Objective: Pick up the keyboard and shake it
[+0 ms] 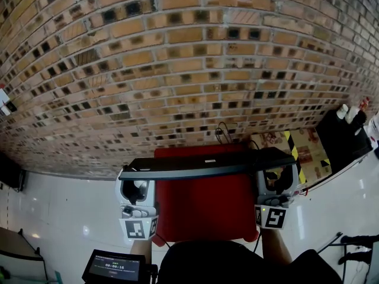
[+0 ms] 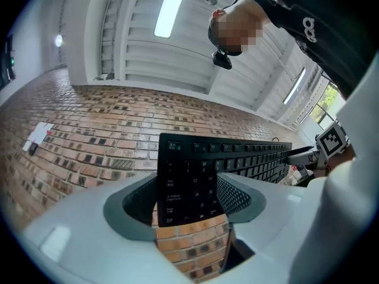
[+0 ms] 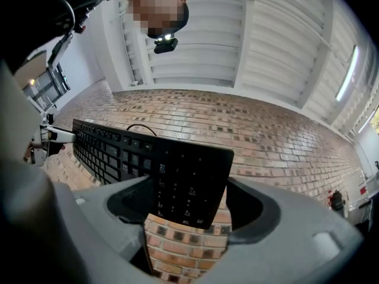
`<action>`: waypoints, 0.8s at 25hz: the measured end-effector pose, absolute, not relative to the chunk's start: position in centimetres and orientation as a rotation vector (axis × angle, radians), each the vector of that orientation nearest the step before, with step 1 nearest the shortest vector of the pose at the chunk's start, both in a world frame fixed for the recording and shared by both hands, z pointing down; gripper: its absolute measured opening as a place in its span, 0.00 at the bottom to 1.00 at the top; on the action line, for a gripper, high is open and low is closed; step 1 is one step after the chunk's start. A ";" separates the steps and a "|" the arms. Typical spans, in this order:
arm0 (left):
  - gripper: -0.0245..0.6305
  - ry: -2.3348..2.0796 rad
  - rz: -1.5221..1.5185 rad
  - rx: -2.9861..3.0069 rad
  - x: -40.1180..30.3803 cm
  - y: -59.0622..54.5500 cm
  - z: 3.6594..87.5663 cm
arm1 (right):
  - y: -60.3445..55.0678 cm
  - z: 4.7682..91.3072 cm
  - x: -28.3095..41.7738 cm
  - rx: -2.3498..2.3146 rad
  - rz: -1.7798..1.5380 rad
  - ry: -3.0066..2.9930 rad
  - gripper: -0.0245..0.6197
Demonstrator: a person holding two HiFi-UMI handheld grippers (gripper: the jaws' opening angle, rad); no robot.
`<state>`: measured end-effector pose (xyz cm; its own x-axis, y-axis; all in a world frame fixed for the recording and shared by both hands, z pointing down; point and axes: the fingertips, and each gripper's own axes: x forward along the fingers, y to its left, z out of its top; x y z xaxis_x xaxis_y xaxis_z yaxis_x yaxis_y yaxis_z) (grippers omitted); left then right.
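Observation:
A black keyboard [image 1: 201, 165] hangs level and edge-on above a red table top [image 1: 201, 215], with one gripper on each end. My left gripper [image 1: 136, 175] is shut on its left end, which fills the gap between the jaws in the left gripper view, keys toward the camera [image 2: 192, 179]. At the other end my right gripper [image 1: 277, 173] is shut on the number-pad end [image 3: 186, 179]. The keyboard's cable [image 1: 222, 132] trails off behind it. Each gripper view also shows the far gripper at the keyboard's other end [image 2: 327, 142] [image 3: 52, 136].
A brick surface [image 1: 177, 58] fills the view ahead. White glossy floor [image 1: 65, 206] lies on both sides of the red top. A small screen [image 1: 112, 266] sits at the lower left, and a black object [image 1: 340, 138] with yellow-black tape [image 1: 292, 149] stands at the right.

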<state>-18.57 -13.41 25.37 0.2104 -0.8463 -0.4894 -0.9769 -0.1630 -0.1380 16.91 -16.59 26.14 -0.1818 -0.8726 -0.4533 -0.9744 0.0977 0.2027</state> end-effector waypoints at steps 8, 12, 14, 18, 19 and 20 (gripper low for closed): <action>0.52 1.732 0.572 -2.112 -19.8 -12.4 26.6 | -14.1 22.2 15.1 -1.828 0.847 2.160 0.59; 0.52 1.753 0.601 -2.115 -20.1 -12.1 27.0 | -13.8 21.5 14.7 -1.815 0.896 2.174 0.59; 0.52 1.752 0.586 -2.108 -20.0 -12.0 26.8 | -14.0 21.8 14.8 -1.816 0.866 2.181 0.59; 0.52 1.729 0.526 -2.081 -19.7 -11.6 25.8 | -14.5 22.9 15.3 -1.816 0.767 2.190 0.59; 0.52 1.722 0.506 -2.068 -19.5 -11.5 25.4 | -14.7 23.2 15.4 -1.817 0.736 2.192 0.59; 0.52 1.715 0.485 -2.055 -19.3 -11.3 25.0 | -14.9 23.6 15.6 -1.819 0.703 2.193 0.59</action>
<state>-19.34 -11.30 25.02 0.1789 -0.8378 -0.5158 -0.9839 -0.1523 -0.0939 15.64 -14.86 23.60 -0.2184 -0.8673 -0.4473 -0.9657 0.1263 0.2268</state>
